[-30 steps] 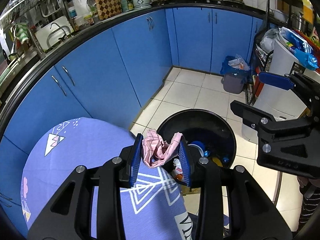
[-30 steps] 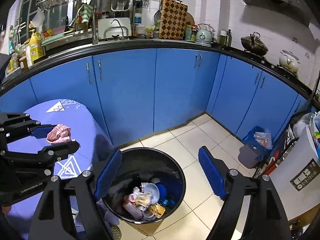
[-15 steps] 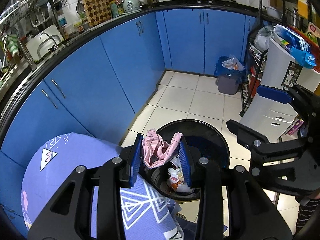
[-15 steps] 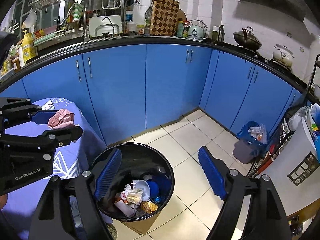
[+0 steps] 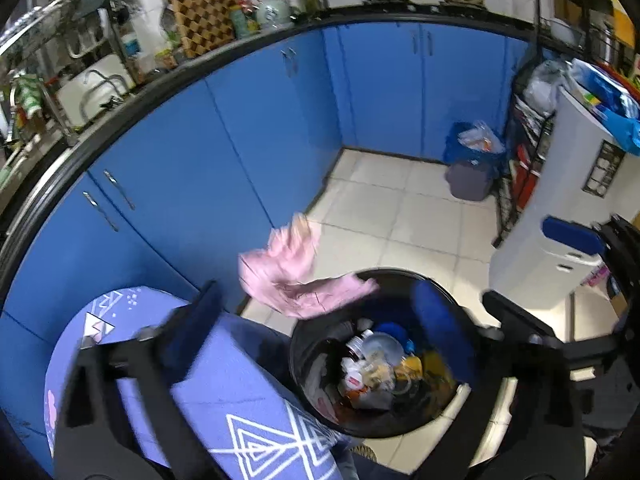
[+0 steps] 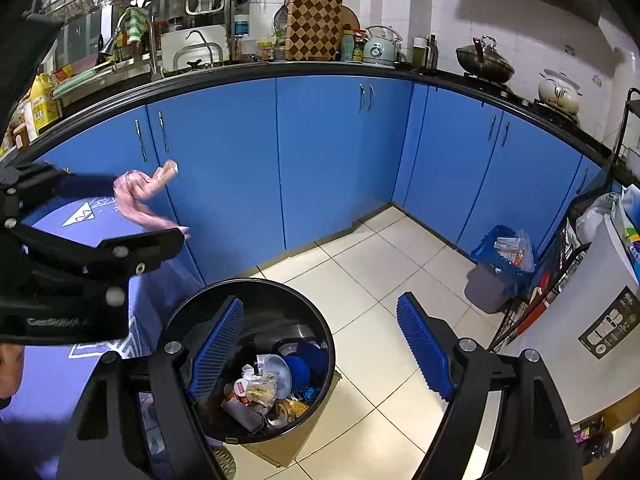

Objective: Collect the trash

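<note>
The drop step is under way: the left gripper (image 5: 316,320) fingers are opening, and the pink wrapper (image 5: 296,276) hangs loose between them, at 10 o'clock off the black bin (image 5: 304,380). The right gripper (image 6: 320,344) fingers stand wide, empty. Next, probably fetch more trash from the bench (image 5: 224,396).

Even indoor light is filling both views, glaring off the floor tiles (image 6: 372,280) and white wall tiles. Fisheye distortion is bending the surface (image 6: 280,70) into an arc, with black vignetting at the corners. Motion blur is smearing the pink wrapper (image 5: 296,276) and the left hand-held gripper (image 5: 316,320), whose jaws are opening.
</note>
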A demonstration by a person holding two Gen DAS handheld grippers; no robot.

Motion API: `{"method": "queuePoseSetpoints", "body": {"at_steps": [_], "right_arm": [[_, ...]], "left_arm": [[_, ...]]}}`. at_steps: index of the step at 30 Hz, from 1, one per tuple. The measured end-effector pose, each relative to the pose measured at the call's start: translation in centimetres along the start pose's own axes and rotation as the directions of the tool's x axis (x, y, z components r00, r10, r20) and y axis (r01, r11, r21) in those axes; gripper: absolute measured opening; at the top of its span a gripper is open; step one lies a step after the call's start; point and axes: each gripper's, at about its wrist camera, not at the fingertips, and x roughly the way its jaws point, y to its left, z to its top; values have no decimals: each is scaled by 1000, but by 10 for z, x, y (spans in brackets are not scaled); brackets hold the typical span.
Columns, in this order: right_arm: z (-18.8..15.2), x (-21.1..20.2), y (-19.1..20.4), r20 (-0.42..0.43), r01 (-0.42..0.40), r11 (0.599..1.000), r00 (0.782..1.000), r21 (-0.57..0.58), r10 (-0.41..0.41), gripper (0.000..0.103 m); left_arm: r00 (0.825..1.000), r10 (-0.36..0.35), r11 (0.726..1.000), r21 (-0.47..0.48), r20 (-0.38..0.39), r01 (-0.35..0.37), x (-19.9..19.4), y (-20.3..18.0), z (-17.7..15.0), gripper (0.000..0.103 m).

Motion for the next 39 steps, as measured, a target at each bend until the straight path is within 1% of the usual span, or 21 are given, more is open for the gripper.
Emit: {"method": "queuePoseSetpoints", "body": {"at_steps": [2, 3, 7, 10, 11, 13, 16, 20, 22, 24, 27, 39], "right_arm": [[0, 1, -1, -1, -2, 1000, 1000, 4, 2, 77], [0, 1, 0, -3, -4, 1000, 1000, 7, 4, 77], [0, 3, 1, -5, -8, 1000, 1000, 10, 8, 77], [1, 3, 4, -9, -8, 1000, 1000, 11, 8, 77], [1, 3, 5, -9, -9, 1000, 1000, 11, 9, 78], [2, 3, 4, -6, -8, 1000, 1000, 11, 8, 82], [3, 2, 5, -3, -12, 1000, 1000, 12, 12, 83], [3, 2, 7, -5, -12, 1000, 1000, 9, 12, 83], [3, 2, 8, -10, -12, 1000, 1000, 6, 13, 85], [3, 1, 9, -8, -15, 1000, 1000, 3, 15, 93], [2, 0, 10, -2, -7, 1000, 1000, -7, 7, 96], [1, 1, 8, -3, -9, 1000, 1000, 6, 9, 96]], "left_arm": [[1000, 23, 1000, 1, 0, -23, 3, 2, -1, 100], [999, 37, 999, 0, -15, -37, 7, 4, -2, 100], [997, 35, 998, -49, -69, -39, 18, 19, -10, 100], [996, 26, 996, -79, -82, -32, 20, 28, -13, 100], [996, 15, 996, -87, -83, -22, 20, 30, -14, 100], [997, 0, 995, -98, -72, -7, 16, 32, -15, 100], [999, 5, 996, -94, -41, -9, 9, 33, -15, 100], [999, -3, 996, -91, -38, 0, 7, 33, -14, 100], [999, -5, 996, -94, -37, 2, 7, 34, -15, 100], [999, -5, 995, -97, -35, 1, 6, 35, -14, 100], [999, -8, 995, -102, -33, 5, 5, 35, -14, 100], [1000, -6, 995, -105, -31, 3, 3, 37, -15, 100]]}}
